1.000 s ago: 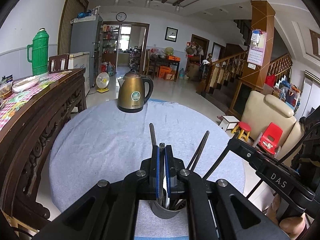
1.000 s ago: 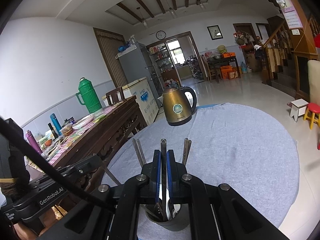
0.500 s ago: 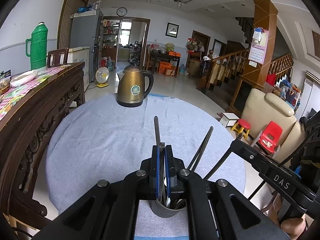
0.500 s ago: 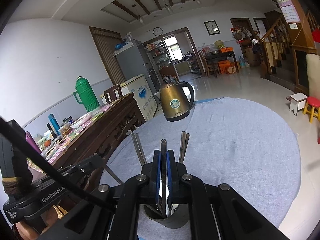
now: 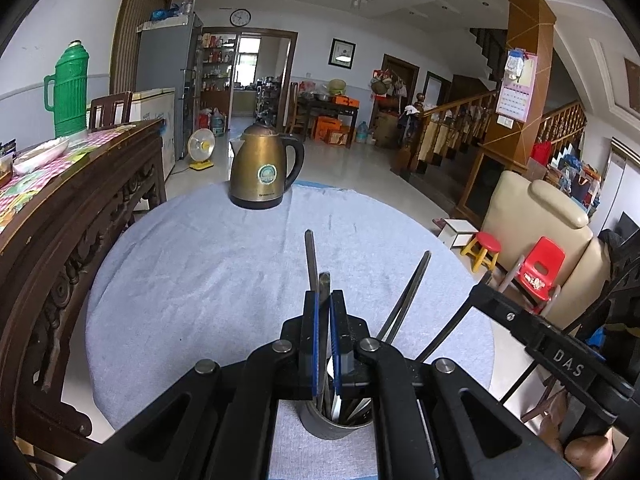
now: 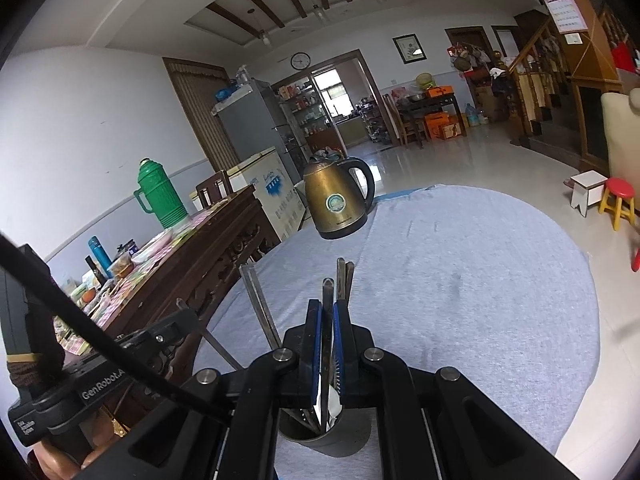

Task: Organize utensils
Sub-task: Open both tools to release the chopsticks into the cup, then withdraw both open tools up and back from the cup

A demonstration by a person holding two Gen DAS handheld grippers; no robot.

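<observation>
2 grippers meet over a dark metal cup (image 5: 320, 426) standing on the near edge of a round table covered with a pale blue cloth (image 5: 224, 280). The left gripper (image 5: 324, 304) is clenched on a thin metal utensil handle (image 5: 324, 284) whose tip sticks up just above its blue pads, with its lower end going down into the cup. The right gripper (image 6: 328, 312) is likewise clamped on a slim handle (image 6: 328, 292) that rises from the same cup (image 6: 340, 442). Several more utensil handles (image 5: 408, 292) lean out of the cup at angles beside the grippers; which kind each is cannot be told. At the far edge of the cloth stands a brass-coloured electric kettle (image 5: 264, 172), well apart from the cup. To the left runs a carved dark wooden sideboard (image 5: 80, 200) bearing a green thermos (image 5: 70, 88).
</observation>
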